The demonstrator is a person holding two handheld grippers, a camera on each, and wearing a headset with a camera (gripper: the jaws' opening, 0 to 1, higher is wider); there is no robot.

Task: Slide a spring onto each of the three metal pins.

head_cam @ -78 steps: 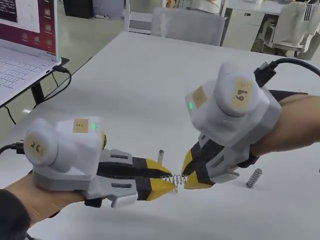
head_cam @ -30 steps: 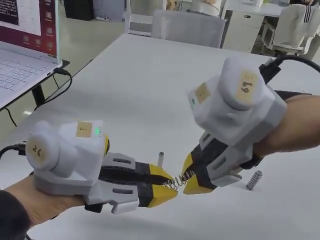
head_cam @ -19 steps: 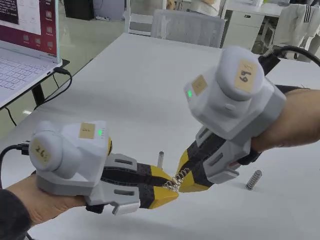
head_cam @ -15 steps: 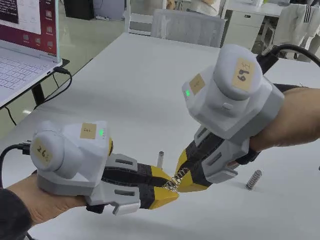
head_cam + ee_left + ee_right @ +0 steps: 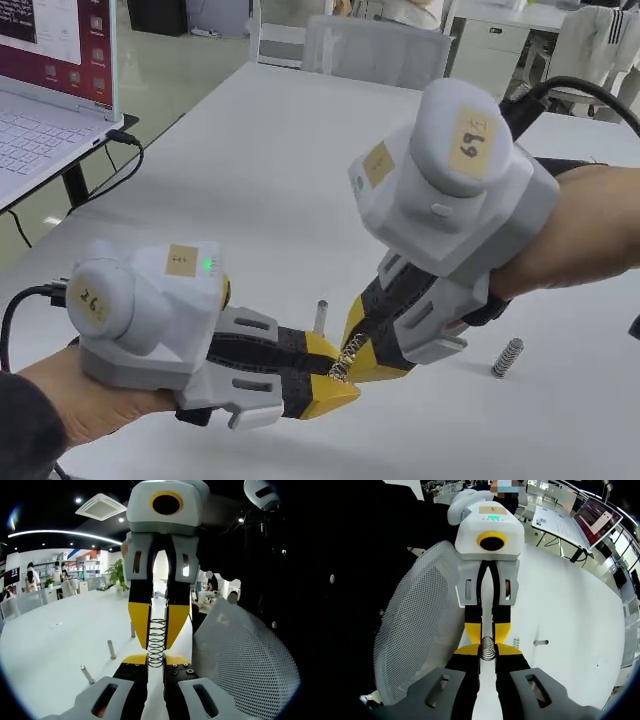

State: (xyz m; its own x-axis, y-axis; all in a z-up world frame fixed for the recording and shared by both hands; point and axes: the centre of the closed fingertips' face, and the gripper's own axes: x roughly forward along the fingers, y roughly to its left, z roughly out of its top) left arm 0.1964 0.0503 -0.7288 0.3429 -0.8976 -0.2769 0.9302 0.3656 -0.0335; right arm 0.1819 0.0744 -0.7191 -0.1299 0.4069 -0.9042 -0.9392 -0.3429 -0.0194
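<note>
The spring (image 5: 347, 357) is off the desk (image 5: 270, 180), bridging the two tools tip to tip. One end is caught in the left tool (image 5: 335, 376) and the other in the right tool (image 5: 360, 356). In the left gripper view that tool's own jaws are drawn in to a narrow slot around the near end of the coil. The right tool comes down from above with its yellow tips pressed against the coil's sides. The right gripper view shows the same from the other end: its jaws are nearly together, with the round end of the coil seated between them.

A grip at both ends looks like a handover or a re-aim. A coil held by one end alone would droop, and the open end has to be lined up with a pin before it can slide on.

Three bare pins (image 5: 112, 649) stand upright in a row on the desk, beyond the left tool's tips and off to their left in its view. From the head view one of them rises just behind where the tips meet. A second spring (image 5: 509, 357) lies on the desk to the right of the right tool, well apart from it. No pin seems to carry a spring yet, so the task appears to be at its beginning.
</note>
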